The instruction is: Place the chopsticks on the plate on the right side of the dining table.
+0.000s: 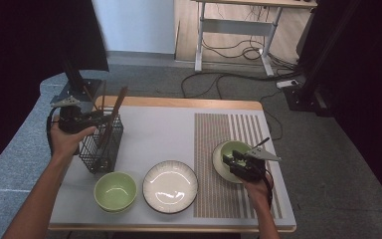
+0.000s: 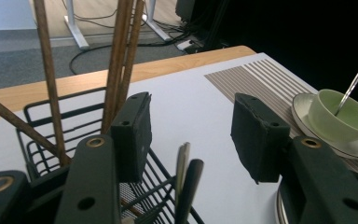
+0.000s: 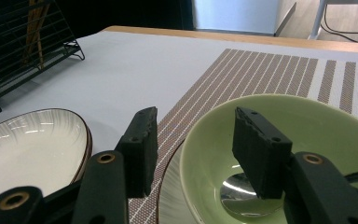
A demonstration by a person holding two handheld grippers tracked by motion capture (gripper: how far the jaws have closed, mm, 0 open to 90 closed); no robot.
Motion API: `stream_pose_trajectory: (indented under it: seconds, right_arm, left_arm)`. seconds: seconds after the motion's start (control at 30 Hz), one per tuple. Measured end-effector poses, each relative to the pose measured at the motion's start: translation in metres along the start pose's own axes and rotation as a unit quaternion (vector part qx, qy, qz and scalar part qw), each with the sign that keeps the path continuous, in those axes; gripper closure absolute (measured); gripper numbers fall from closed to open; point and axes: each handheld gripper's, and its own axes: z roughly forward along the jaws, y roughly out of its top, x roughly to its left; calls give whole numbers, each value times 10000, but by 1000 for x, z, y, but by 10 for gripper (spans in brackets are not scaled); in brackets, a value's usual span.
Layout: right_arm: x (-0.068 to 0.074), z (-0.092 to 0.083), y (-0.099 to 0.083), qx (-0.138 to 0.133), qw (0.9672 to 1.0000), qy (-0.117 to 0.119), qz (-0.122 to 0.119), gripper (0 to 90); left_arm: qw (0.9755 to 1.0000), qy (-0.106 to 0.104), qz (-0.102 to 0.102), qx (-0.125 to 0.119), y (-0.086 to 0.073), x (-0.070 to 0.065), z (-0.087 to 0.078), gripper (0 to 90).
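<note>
My left gripper (image 1: 98, 119) hangs open over the black wire basket (image 1: 102, 147) at the table's left. In the left gripper view its jaws (image 2: 191, 107) stand wide apart above the basket rim (image 2: 51, 121), with wooden chopsticks (image 2: 121, 56) upright just left of them and two utensil handles (image 2: 186, 182) below the gap. My right gripper (image 1: 230, 160) is open at a green bowl (image 1: 231, 148) on a saucer. In the right gripper view the jaws (image 3: 193, 121) straddle the bowl's near rim (image 3: 317, 130) without pressing it. A metal spoon (image 3: 237, 189) lies inside.
A white plate (image 1: 170, 186) sits at the front middle, with a second green bowl (image 1: 115, 191) to its left. A striped placemat (image 1: 214, 129) lies under the right bowl. Beyond the table stand a desk frame and floor cables.
</note>
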Motion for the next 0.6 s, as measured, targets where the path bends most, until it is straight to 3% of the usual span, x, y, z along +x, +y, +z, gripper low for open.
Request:
stream_pose_trajectory:
  seconds: [0.6]
  right_arm:
    - [-2,-2,-1,-12,10000,-35,34,503]
  left_arm:
    - [9999,92,-89,15,6,16,1,479]
